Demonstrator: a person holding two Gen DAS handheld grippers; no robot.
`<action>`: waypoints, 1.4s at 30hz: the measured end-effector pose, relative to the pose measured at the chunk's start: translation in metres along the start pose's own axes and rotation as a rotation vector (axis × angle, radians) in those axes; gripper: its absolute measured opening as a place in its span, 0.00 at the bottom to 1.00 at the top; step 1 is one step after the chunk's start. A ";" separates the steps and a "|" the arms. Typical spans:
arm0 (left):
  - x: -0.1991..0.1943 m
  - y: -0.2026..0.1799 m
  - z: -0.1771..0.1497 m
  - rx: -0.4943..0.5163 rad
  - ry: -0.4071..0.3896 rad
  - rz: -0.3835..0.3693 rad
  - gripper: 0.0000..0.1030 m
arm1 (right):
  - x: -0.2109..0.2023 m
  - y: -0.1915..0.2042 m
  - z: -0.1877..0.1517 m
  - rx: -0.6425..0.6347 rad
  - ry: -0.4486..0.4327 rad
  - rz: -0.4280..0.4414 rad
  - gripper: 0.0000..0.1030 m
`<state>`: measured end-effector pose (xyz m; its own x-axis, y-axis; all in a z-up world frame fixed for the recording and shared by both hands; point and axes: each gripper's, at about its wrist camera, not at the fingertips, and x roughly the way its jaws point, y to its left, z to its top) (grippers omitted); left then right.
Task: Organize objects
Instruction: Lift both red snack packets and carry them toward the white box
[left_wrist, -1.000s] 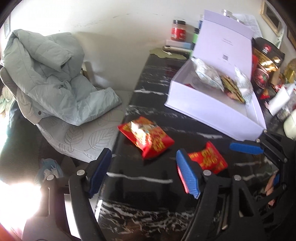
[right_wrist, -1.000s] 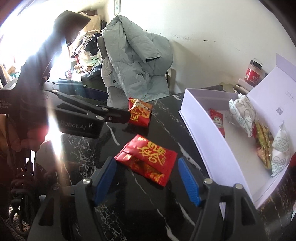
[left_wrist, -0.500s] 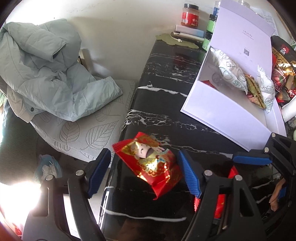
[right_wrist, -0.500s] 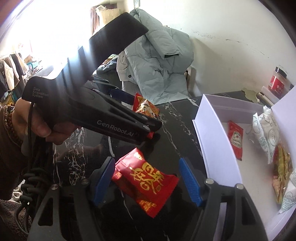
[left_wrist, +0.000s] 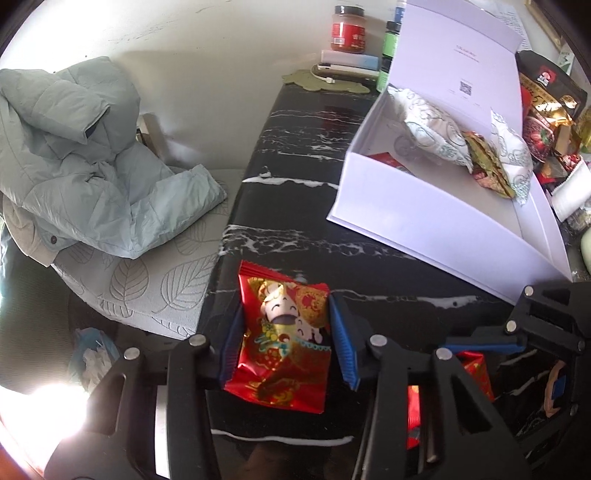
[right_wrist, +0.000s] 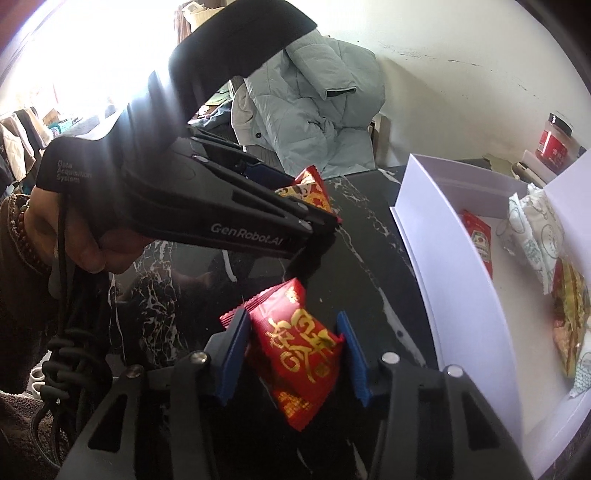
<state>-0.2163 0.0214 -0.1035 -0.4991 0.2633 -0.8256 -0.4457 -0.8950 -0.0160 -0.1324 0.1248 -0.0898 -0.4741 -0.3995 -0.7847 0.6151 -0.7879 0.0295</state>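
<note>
Snack packets are what both grippers are closed around: the left gripper (left_wrist: 284, 339) has its blue fingers (left_wrist: 341, 343) pressed against both sides of a red packet with a cartoon face (left_wrist: 284, 332), which sits at the left edge of the black marble tabletop (left_wrist: 314, 147). The right gripper (right_wrist: 291, 354) has its fingers (right_wrist: 232, 350) clamped on a red packet with gold lettering (right_wrist: 299, 350) over the same tabletop, just beside the near wall of an open white box (right_wrist: 443, 266). That box stands toward the tabletop's right side with its lid raised, and it holds two white packets (left_wrist: 432, 125), a small red one (right_wrist: 478, 236) and a red-and-gold one (left_wrist: 487, 162). A pale green jacket (left_wrist: 85, 162) lies heaped on a chair beyond the left edge, and a red jar (left_wrist: 347, 27) stands at the far edge.
</note>
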 end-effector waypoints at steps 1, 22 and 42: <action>-0.002 -0.003 -0.002 0.008 0.003 -0.006 0.40 | -0.002 0.000 -0.003 0.011 0.002 -0.014 0.48; -0.051 -0.078 -0.072 0.113 0.029 -0.084 0.41 | -0.077 0.005 -0.088 0.336 0.031 -0.235 0.58; -0.067 -0.101 -0.096 0.129 0.047 -0.074 0.62 | -0.080 0.013 -0.101 0.077 0.042 -0.060 0.74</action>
<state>-0.0663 0.0597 -0.1011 -0.4275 0.3069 -0.8504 -0.5731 -0.8195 -0.0076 -0.0228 0.1933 -0.0894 -0.4806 -0.3319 -0.8117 0.5354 -0.8441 0.0281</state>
